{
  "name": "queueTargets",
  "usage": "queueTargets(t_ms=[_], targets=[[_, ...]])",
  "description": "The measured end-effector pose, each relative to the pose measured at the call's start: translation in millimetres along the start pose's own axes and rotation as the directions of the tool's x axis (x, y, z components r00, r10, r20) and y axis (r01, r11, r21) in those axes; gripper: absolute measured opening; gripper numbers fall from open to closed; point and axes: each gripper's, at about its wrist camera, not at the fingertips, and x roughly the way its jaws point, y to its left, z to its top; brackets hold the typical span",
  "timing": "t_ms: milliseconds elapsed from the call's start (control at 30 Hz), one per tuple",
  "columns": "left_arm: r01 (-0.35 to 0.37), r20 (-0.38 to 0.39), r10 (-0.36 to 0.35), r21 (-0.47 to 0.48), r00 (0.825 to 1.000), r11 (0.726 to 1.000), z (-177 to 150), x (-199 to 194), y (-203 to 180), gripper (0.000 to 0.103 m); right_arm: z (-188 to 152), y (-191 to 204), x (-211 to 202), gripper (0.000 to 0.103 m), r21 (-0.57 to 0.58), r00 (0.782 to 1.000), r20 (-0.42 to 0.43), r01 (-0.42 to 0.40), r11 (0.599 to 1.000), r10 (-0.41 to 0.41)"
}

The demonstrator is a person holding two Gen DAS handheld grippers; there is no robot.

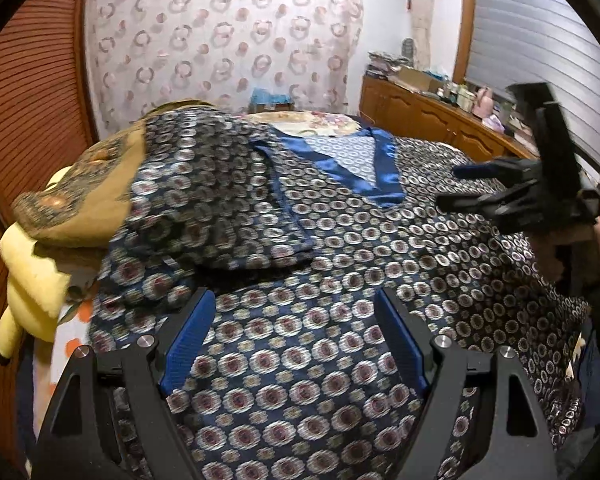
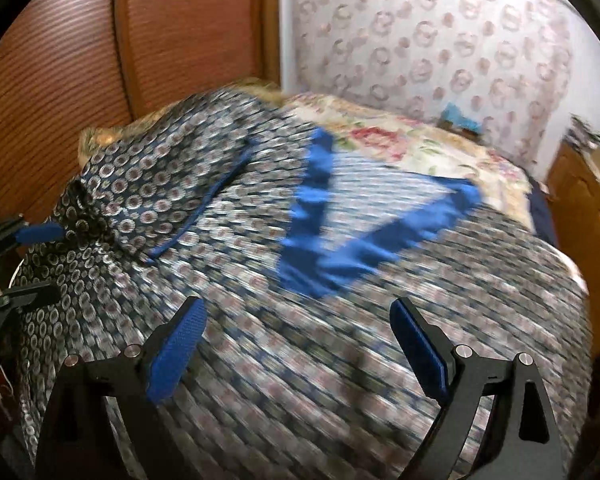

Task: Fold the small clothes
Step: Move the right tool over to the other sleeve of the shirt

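While both jaws stand spread with nothing between them, the left hand-held gripper (image 1: 292, 344) and right hand-held gripper (image 2: 296, 352) hover over the patterned garment (image 1: 340, 264), which covers the bed's near half. Its blue satin collar (image 1: 384, 172) lies mid-bed. Brown and yellow cushions (image 1: 60, 216) crowd the left edge; a cluttered wooden cabinet (image 1: 428, 116) lines the far right.

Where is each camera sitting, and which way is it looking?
Left wrist: rides on the left claw, looks across the patterned garment toward the curtain; its open fingers show, plus the right claw.
Right wrist: rides on the right claw, blurred, looks over the same garment toward the wooden panel; its open fingers show, plus the left claw.
Shared: garment's blue collar, curtain.
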Motion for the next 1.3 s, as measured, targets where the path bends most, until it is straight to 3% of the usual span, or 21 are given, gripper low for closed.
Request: queueTargets(t_ms=[133,333,367,400,500,667,767,1033,1133,1233,1300], targets=[[0.018,0.001,-0.018,0.045,1.0,0.999,9.1,9.0,-18.3,0.082,-28.6,-40.5,-35.3,0.092,0.035,0.992,0.016,0.127,0.991,-0.128],[0.034,-0.024,-0.032,0.112,0.999,0.993,24.9,28.4,-39.9,0.082,-79.0,-113.4,-79.3,0.086,0.192,0.972,-0.001,0.232,0.954,-0.236],[0.046,-0.034,-0.042,0.119,0.999,0.992,27.1,33.0,-43.1,0.082,-88.1,-126.2,-85.8,0.082,0.22,0.968,-0.01,0.248,0.943,-0.252],[0.057,-0.046,-0.052,0.121,0.998,0.991,28.9,37.7,-45.2,0.082,-94.3,-135.1,-90.2,0.072,0.24,0.966,-0.018,0.254,0.937,-0.257],[0.064,-0.076,-0.054,0.129,0.996,0.99,31.7,49.3,-49.0,0.082,-115.8,-164.8,-96.6,0.063,0.298,0.962,-0.073,0.273,0.915,-0.264],[0.092,-0.119,-0.079,0.11,0.99,0.99,36.4,63.4,-48.2,0.082,-141.7,-198.4,-99.5,0.061,0.365,0.955,-0.135,0.295,0.883,-0.263],[0.094,-0.131,-0.08,0.102,0.988,0.99,38.1,69.3,-47.4,0.082,-150.8,-207.8,-101.9,0.053,0.403,0.959,-0.148,0.283,0.87,-0.243],[0.068,-0.167,-0.051,0.102,0.985,0.992,36.0,86.1,-47.8,0.082,-145.2,-227.1,-92.8,0.047,0.42,0.968,-0.149,0.249,0.873,-0.204],[0.064,-0.172,-0.041,0.129,0.984,0.99,32.9,90.4,-52.1,0.082,-147.1,-228.5,-95.2,0.038,0.412,0.973,-0.136,0.225,0.883,-0.185],[0.051,-0.179,-0.024,0.148,0.983,0.988,33.1,93.3,-55.6,0.082,-144.9,-223.9,-92.9,0.032,0.375,0.966,-0.151,0.252,0.892,-0.21],[0.05,-0.181,-0.022,0.153,0.983,0.987,33.1,94.1,-56.0,0.083,-143.2,-221.5,-92.7,0.019,0.348,0.958,-0.164,0.28,0.895,-0.236]])
